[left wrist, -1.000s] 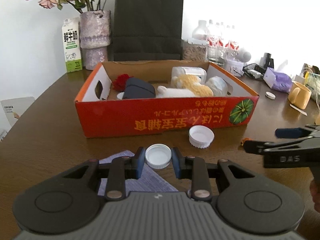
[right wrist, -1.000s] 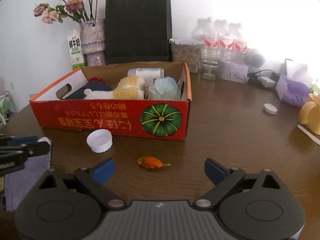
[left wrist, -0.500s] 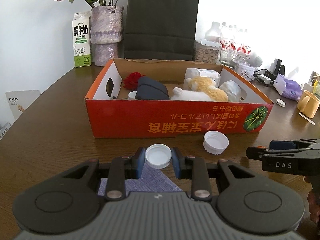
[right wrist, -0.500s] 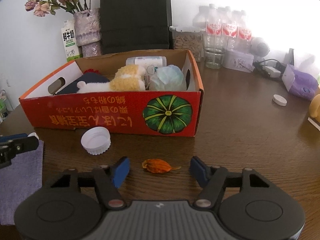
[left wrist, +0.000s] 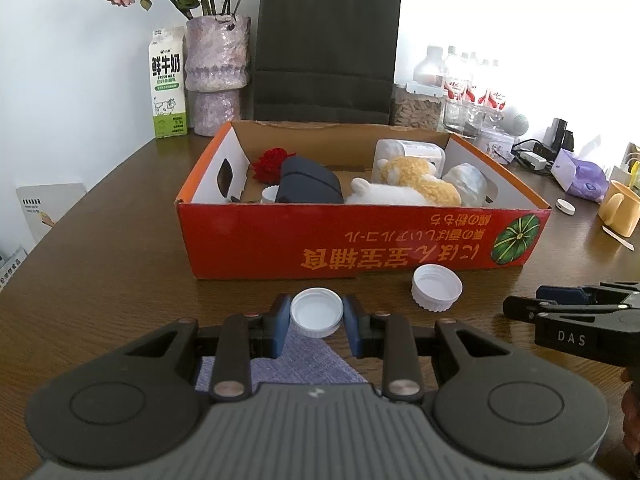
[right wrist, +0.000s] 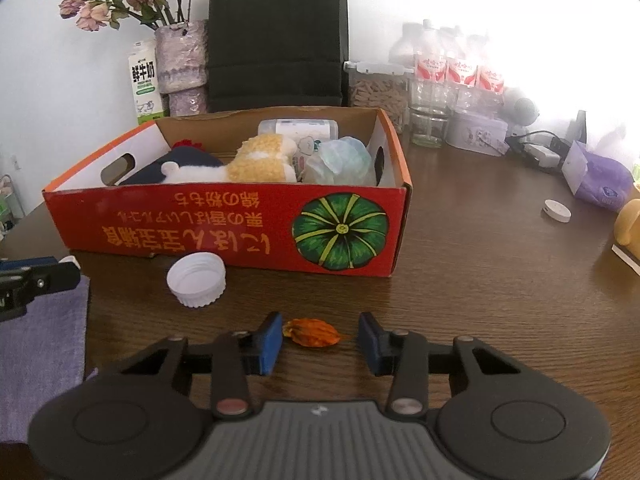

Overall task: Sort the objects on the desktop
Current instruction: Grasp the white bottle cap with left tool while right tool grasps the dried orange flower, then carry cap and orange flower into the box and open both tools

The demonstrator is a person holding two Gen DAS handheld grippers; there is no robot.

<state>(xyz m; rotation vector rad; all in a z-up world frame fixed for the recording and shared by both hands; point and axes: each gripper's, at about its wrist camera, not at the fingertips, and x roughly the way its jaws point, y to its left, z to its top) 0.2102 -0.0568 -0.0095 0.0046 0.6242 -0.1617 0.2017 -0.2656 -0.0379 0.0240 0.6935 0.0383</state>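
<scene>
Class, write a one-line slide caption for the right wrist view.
Right hand-held gripper closing around an orange dried leaf before the red box.

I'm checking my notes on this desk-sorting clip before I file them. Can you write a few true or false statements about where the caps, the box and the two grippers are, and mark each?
1. The left gripper holds a white cap. True.
2. The second white cap lies inside the orange box. False: it lies on the table, in front of the box.
3. The dried orange petal sits between the jaws of the right gripper. True; they are closing on it.
4. The orange box is empty. False: it holds a plush toy among other things.
5. The black paper bag stands behind the box. True.
</scene>
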